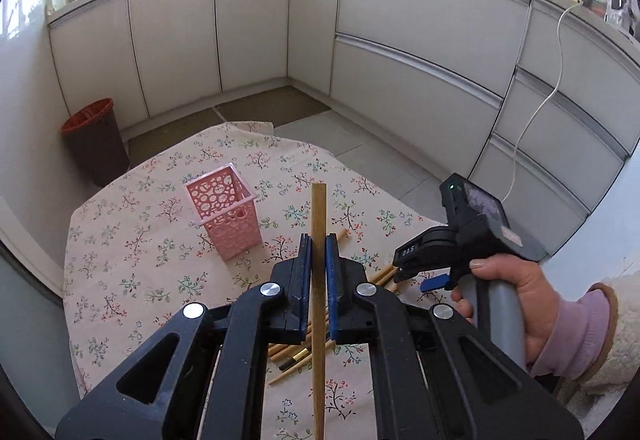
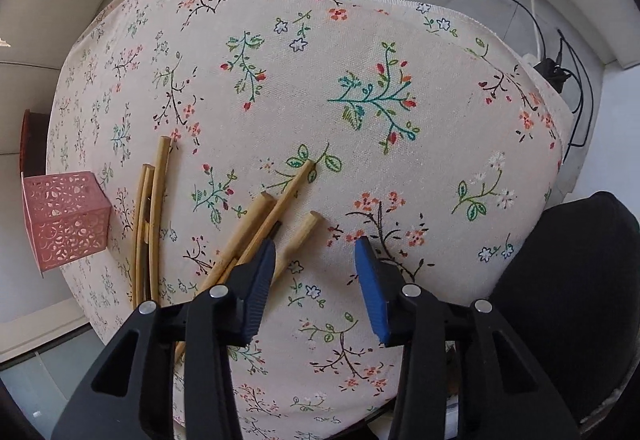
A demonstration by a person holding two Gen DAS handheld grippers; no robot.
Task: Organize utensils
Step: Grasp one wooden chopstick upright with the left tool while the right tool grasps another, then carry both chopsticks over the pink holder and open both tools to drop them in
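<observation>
Hidden: lower ends of loose bamboo chopsticks [image 2: 256, 228] covered by right gripper [image 2: 316, 260].
Pink perforated plastic holder [image 1: 224, 213]: contents not discernible, far left on floral tablecloth [image 2: 360, 51].
Left gripper [image 1: 319, 252]: clamped on upright bamboo chopstick [image 1: 319, 215].
Right gripper: jaws apart, nothing pinched.

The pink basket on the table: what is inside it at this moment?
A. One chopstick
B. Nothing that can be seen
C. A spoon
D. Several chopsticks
B: the pink basket shows nothing inside it, while one bamboo chopstick is clamped in the left tool and the other chopsticks lie on the floral tablecloth.
</observation>
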